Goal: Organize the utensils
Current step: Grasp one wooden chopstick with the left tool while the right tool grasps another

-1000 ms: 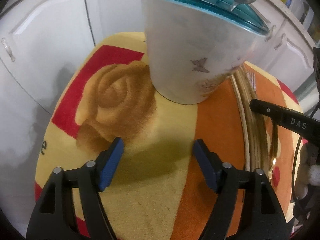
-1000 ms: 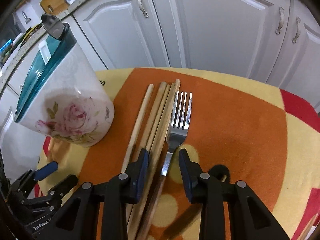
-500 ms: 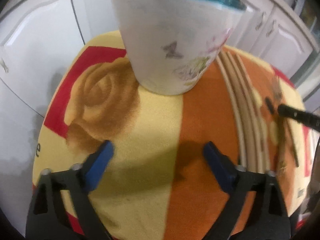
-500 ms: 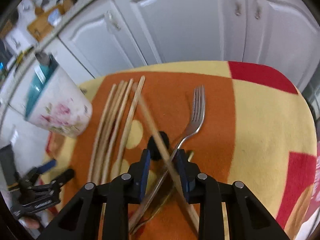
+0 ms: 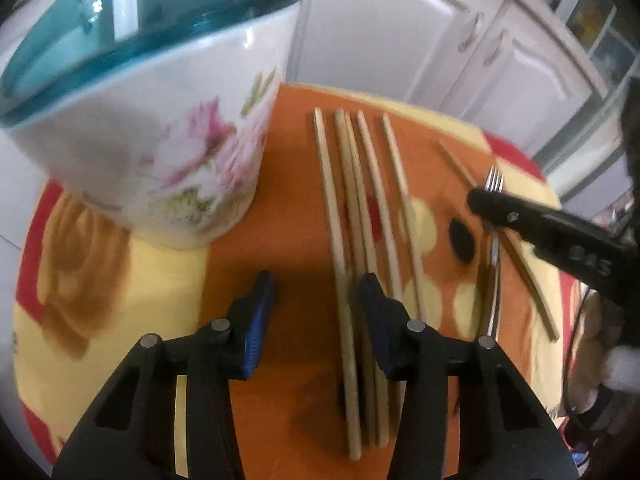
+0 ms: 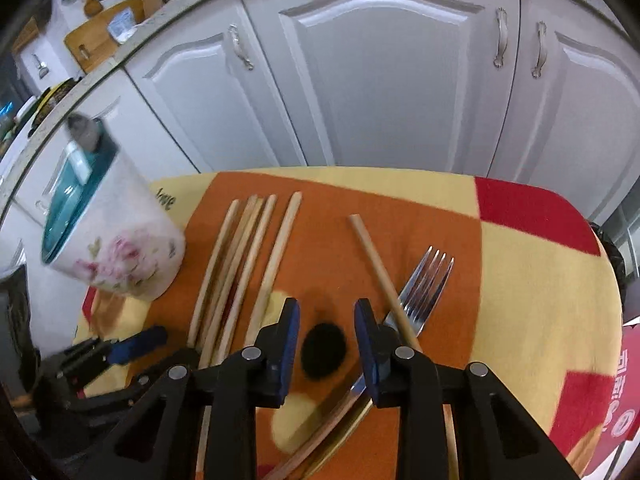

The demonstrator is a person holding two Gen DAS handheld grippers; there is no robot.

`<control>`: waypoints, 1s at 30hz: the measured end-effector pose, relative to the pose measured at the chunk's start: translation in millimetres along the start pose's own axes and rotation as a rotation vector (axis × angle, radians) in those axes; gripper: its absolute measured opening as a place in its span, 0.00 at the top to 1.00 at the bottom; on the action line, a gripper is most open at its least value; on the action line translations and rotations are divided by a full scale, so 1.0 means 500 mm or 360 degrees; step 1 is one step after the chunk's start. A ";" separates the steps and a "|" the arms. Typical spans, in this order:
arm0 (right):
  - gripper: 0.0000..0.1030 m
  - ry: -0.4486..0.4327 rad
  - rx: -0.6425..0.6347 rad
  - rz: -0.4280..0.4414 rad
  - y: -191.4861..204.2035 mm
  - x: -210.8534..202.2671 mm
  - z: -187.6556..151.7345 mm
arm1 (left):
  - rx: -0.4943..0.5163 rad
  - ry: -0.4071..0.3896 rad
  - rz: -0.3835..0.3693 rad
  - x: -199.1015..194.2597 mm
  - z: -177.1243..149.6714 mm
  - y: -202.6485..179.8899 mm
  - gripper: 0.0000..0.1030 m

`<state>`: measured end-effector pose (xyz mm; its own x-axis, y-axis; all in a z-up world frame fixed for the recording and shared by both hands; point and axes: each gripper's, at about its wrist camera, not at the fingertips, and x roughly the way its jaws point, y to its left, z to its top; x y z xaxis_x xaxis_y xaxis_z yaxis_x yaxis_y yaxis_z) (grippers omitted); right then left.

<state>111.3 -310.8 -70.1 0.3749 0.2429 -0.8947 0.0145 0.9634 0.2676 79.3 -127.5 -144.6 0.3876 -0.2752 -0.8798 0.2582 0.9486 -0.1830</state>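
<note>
Right wrist view: five chopsticks [image 6: 256, 264] mid-frame, one fork [image 6: 424, 292], one holder [image 6: 116, 248] left; both grippers [image 6: 326, 336] [image 5: 316, 312] gape empty.

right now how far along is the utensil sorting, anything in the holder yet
Done: little that shows; the floral holder has what looks like one spoon handle at its rim. In hand: nothing; the left gripper and right gripper are both open. Left: the grouped chopsticks, the stray chopstick crossing the fork, all on the cloth.
</note>
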 end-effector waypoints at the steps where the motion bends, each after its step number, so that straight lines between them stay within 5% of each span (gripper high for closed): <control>1: 0.74 0.0008 -0.0008 -0.0040 -0.004 0.009 0.008 | 0.0002 -0.0001 -0.0004 0.002 -0.001 0.000 0.61; 5: 0.74 -0.0068 0.0065 0.0003 -0.030 -0.008 0.027 | -0.0006 0.0021 -0.0128 0.002 0.004 0.005 0.93; 11: 0.74 0.0037 0.0008 0.0002 -0.037 0.034 0.045 | 0.0016 0.0052 -0.0136 0.005 -0.006 0.006 0.96; 12: 0.77 0.0064 -0.0001 -0.0016 -0.038 0.046 0.047 | 0.0019 0.0056 -0.0139 0.003 -0.009 0.006 0.96; 13: 0.93 0.0096 -0.0005 -0.0020 -0.039 0.057 0.046 | 0.0020 0.0061 -0.0143 0.001 -0.013 0.008 0.96; 17: 0.94 0.0083 0.0044 0.0126 -0.040 0.029 0.034 | 0.0025 0.0097 -0.0168 -0.014 -0.036 0.021 0.96; 25: 0.95 0.0138 0.0126 0.0351 -0.046 -0.065 -0.083 | 0.0117 0.0173 -0.0200 -0.069 -0.114 0.052 0.96; 30: 0.95 0.0196 0.0183 0.0279 -0.063 -0.077 -0.152 | 0.0212 0.0262 -0.0203 -0.093 -0.163 0.058 0.96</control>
<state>25.7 -341.9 -71.2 0.2650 0.4242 -0.8659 0.0672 0.8877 0.4554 -3.3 -74.3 -144.5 0.1979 -0.3522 -0.9148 0.4146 0.8757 -0.2475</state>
